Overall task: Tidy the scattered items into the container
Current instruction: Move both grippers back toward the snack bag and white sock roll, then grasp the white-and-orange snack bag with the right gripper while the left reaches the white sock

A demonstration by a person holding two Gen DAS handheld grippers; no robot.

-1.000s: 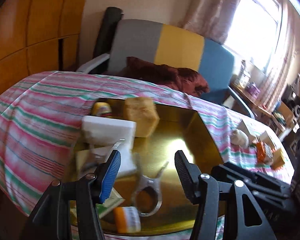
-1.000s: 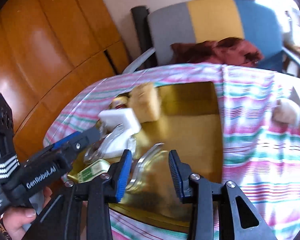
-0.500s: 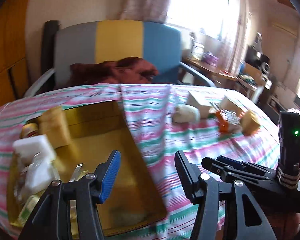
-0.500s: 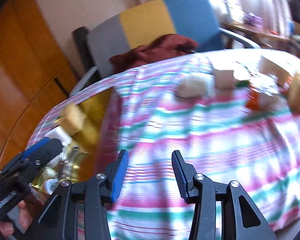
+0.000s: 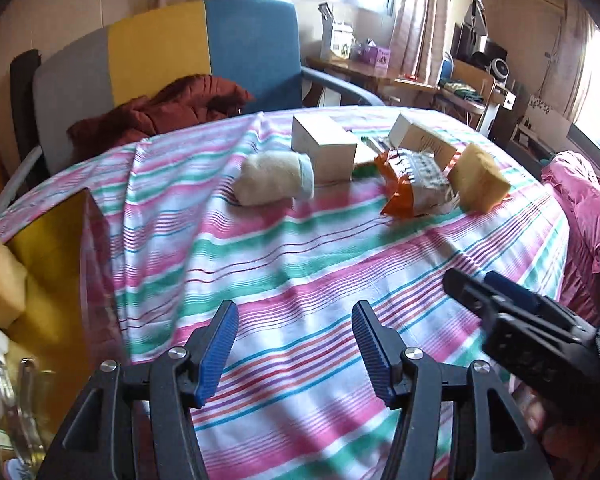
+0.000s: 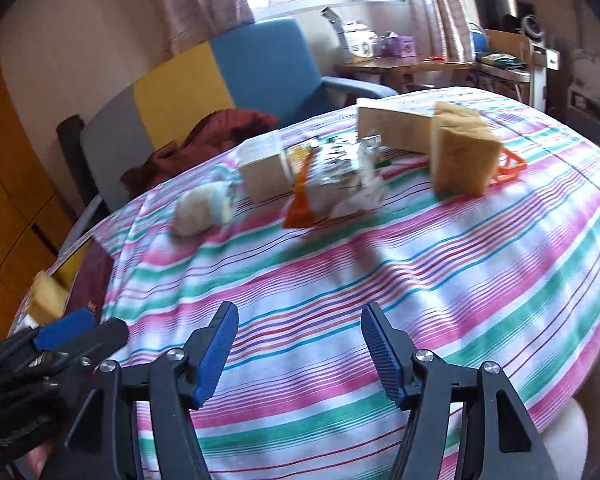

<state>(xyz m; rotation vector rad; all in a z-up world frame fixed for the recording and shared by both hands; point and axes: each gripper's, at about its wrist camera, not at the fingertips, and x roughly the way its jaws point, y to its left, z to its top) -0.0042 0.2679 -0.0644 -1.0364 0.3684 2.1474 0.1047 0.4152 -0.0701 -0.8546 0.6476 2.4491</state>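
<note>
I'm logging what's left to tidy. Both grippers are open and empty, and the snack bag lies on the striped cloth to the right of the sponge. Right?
Not quite. The snack bag lies left of the sponge, as the right wrist view shows. The rest holds: the left gripper and right gripper are open and empty, and the bag is on the striped cloth.

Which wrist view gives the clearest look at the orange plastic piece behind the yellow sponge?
The right wrist view: the orange plastic piece pokes out from behind the yellow sponge, on the striped cloth. In the left wrist view the sponge shows, but the orange piece cannot be made out.
</note>
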